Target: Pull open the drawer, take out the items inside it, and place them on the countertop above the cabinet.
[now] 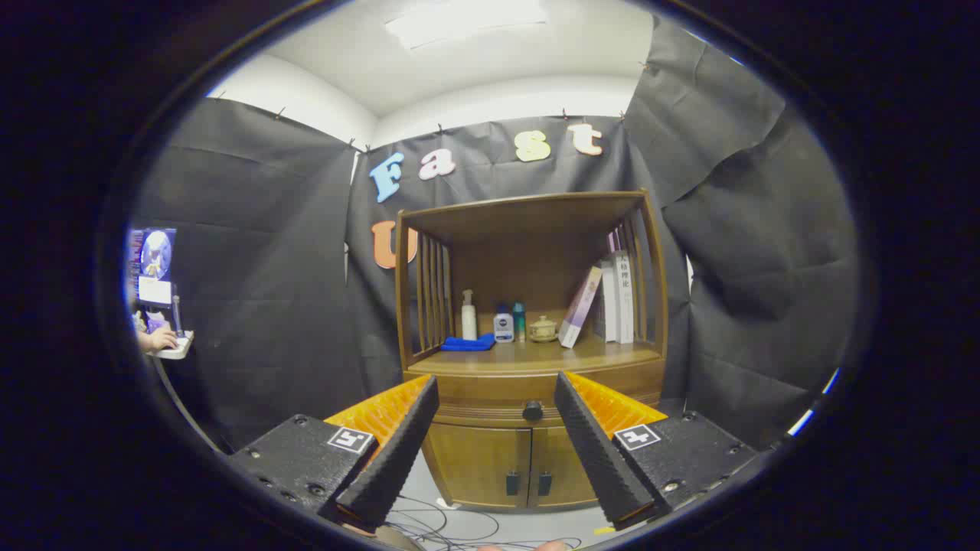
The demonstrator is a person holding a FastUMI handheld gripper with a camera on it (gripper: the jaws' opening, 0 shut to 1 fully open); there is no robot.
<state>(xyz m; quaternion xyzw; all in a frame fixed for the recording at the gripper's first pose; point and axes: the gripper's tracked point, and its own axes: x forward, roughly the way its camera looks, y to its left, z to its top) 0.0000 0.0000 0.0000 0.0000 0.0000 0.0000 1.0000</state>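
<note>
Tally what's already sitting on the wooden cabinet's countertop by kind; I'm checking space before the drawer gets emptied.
Bottles: 3 (white pump bottle, white bottle with a blue label, teal bottle)
Folded blue cloth: 1
Small lidded tan pot: 1
Books: about 4; the upright ones are hard to separate
Total: about 9

The gripper is open, short of the drawer's dark round knob.
</note>
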